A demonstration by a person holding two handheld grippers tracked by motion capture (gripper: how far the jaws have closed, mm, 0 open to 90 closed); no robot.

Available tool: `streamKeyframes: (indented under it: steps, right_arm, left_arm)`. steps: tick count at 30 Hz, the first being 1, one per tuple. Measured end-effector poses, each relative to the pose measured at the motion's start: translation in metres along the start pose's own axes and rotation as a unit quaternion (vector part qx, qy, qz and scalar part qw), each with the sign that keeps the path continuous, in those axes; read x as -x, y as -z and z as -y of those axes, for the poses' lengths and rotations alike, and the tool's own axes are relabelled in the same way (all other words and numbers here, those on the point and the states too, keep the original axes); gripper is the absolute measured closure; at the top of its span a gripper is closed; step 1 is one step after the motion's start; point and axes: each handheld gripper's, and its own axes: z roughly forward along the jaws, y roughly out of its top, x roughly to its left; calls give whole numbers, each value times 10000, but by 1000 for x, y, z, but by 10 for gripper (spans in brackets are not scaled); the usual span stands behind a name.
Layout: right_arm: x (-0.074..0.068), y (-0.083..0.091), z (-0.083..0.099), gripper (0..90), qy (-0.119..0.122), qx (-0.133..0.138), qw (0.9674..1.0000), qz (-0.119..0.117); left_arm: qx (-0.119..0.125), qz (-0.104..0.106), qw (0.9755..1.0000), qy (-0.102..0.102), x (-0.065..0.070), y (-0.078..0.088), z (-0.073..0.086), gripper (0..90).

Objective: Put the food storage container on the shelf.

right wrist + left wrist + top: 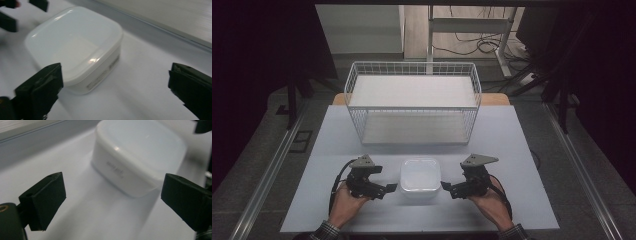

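A white square plastic container point(420, 179) with its lid on sits on the table near the front edge, between my two grippers. My left gripper point(390, 188) is just left of it, jaws open and pointing at its side, with nothing between them. My right gripper point(446, 188) mirrors it on the right, open and empty too. In the left gripper view the container point(140, 152) lies ahead beyond the wide-apart jaws of that gripper point(112, 188). The right gripper view has the container point(72, 42) ahead and to the left of its gripper point(116, 76), whose jaws stand wide apart.
A white wire basket point(412, 100) with a pale board across its top stands at the back of the pale table point(512, 150). Metal rails run along both sides of the table. Cables and a desk frame lie on the floor behind.
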Motion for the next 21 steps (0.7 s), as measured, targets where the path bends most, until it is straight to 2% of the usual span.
streamKeyframes:
  steps: [2,4,7,9,12,16,19,21]
  right_arm:
    - [-2,-2,-3,0,-81,-34,9999,143]
    - [-5,-3,-8,0,-64,-39,10000,31]
    - [-10,-6,-13,0,4,-137,9999,-13]
    - [-13,-10,-16,45,-5,-232,9997,-37]
    - [-13,-17,-19,131,-119,-204,9997,-80]
    - [-8,-30,-21,185,-371,-203,9985,-342]
    - [-4,-39,-17,206,-614,-401,9951,-662]
    - [1,-41,-15,277,-902,-471,9896,-1019]
  left_arm:
    - [7,72,10000,-55,3,-3,-7,55]
    - [-35,83,9999,-104,6,-6,-12,59]
    - [-112,76,9997,-182,9,-13,-21,75]
    - [-152,55,9997,-209,9,-18,-25,87]
    - [-241,20,9995,-182,7,-24,-28,98]
    - [-337,17,9994,-89,1,-32,-27,125]
    - [-277,437,9985,186,-4,-35,-23,175]
    - [-304,682,9967,323,-4,-37,-21,254]
